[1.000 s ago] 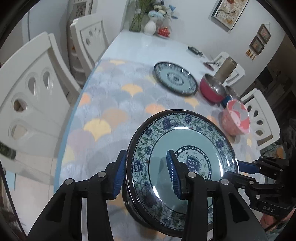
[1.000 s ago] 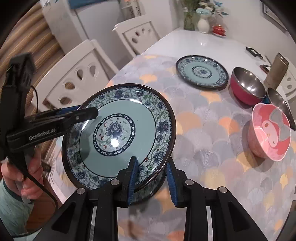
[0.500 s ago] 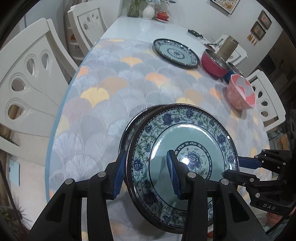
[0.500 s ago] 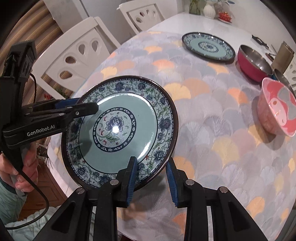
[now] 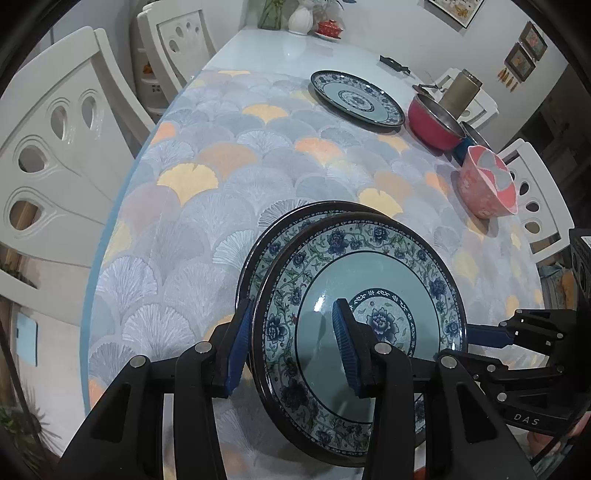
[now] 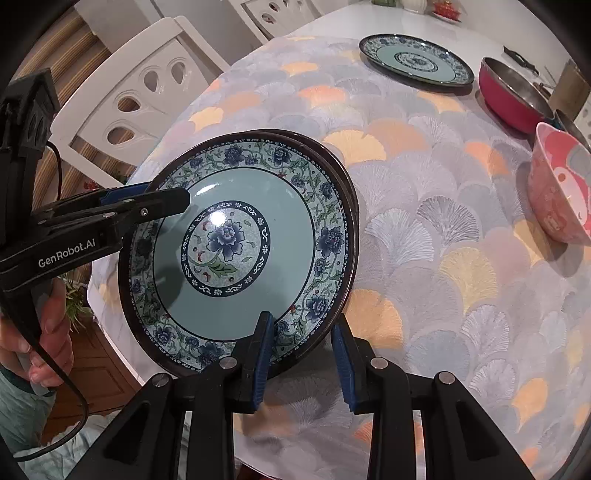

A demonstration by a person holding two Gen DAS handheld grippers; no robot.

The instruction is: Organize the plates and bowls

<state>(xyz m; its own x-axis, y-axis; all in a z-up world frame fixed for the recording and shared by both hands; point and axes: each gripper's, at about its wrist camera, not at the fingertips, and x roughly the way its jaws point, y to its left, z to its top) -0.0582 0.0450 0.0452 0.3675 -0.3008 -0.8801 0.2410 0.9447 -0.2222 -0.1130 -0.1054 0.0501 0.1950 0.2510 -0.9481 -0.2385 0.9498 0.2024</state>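
Observation:
A blue floral plate [image 5: 369, 295] [image 6: 236, 251] is held at opposite rims by both grippers. My left gripper [image 5: 291, 347] is shut on its near-left rim; it shows from the side in the right wrist view [image 6: 162, 201]. My right gripper [image 6: 303, 354] is shut on its near rim; it shows at the right of the left wrist view [image 5: 487, 336]. A second matching plate [image 5: 269, 240] [image 6: 351, 184] lies on the table right beneath, its rim showing. A third plate [image 5: 356, 98] [image 6: 415, 59] lies far off. A pink bowl [image 5: 485, 184] [image 6: 561, 188] and a red bowl [image 5: 434, 123] [image 6: 511, 99] stand to the right.
The table has a fan-patterned cloth [image 5: 229, 177]. White chairs [image 5: 55, 147] [image 6: 133, 96] stand along its left side, another [image 5: 535, 192] at the right. A metal cylinder [image 5: 460, 92] and a vase [image 5: 301, 20] stand at the far end.
Both grippers have carried the held plate down toward the near table edge; it now sits close over the second plate, whose rim has come into view beneath it.

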